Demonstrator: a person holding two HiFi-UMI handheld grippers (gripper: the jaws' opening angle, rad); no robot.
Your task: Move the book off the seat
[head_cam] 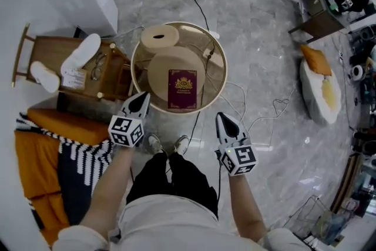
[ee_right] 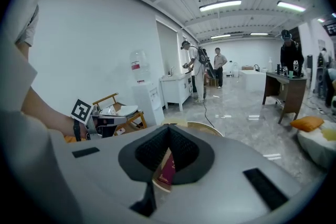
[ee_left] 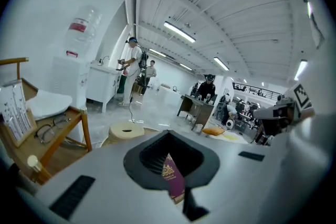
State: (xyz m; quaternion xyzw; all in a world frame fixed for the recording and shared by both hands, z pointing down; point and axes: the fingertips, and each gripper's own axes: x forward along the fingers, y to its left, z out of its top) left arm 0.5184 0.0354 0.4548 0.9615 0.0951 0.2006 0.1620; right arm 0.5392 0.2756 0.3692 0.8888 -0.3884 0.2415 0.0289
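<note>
A maroon book [head_cam: 183,89] [ee_left: 173,181] [ee_right: 167,169] lies flat on a round beige seat [head_cam: 160,73], which stands inside a round rimmed table [head_cam: 134,67]. My left gripper [head_cam: 141,103] [ee_left: 168,134] hangs shut and empty just short of the table's near left rim, apart from the book. At the near right my right gripper [head_cam: 224,121] [ee_right: 169,127] is likewise shut on nothing, further back from the rim. In both gripper views the book shows beyond the closed jaw tips.
A smaller round stool [head_cam: 160,39] stands behind the seat. At the left are a wooden chair [head_cam: 56,53] with slippers and glasses, and an orange and striped blanket [head_cam: 59,144]. Cables [head_cam: 264,111] run over the floor. A cushion [head_cam: 320,85] and a desk [head_cam: 320,6] are at the right.
</note>
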